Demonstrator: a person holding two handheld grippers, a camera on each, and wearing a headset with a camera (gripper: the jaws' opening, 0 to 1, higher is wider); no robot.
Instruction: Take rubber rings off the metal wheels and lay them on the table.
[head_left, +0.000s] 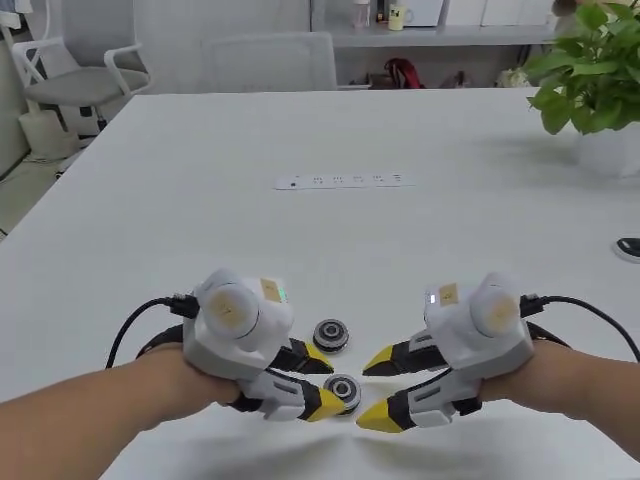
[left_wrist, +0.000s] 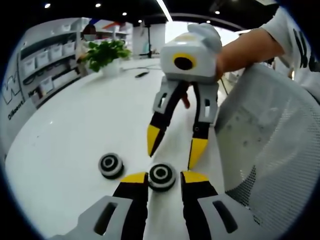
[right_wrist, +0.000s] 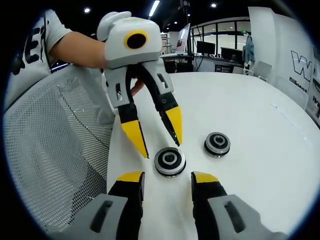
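Count: two metal wheels, two tongs, one counter (head_left: 320, 240).

The near wheel (head_left: 343, 392) is laid flat on the white counter. It is found at the yellow tips of both tongs, which are pointed at each other. The far wheel (head_left: 331, 335) is laid flat at about 11 o'clock from the near one, just beside it but apart. A dark rubber ring (right_wrist: 157, 162) is seen around the rim of the near wheel, and the far wheel is ringed likewise. Both rings are therefore recorded as not yet removed.

Left tongs (head_left: 322, 383): the jaws are held apart. In the left gripper view the near wheel (left_wrist: 161, 176) is framed between the two tips. Contact with it cannot be confirmed, since in the right gripper view the wheel (right_wrist: 170, 161) is seen just ahead of those tips. The far wheel (left_wrist: 111, 165) is seen at 10 o'clock of the near one in the left gripper view.

Right tongs (head_left: 372, 390): the jaws are held apart and nothing is gripped. The near wheel is placed just ahead of the gap.

One power strip (head_left: 342, 181) is noted at 12 o'clock on the counter. One potted plant (head_left: 590, 65) is noted at 2 o'clock.
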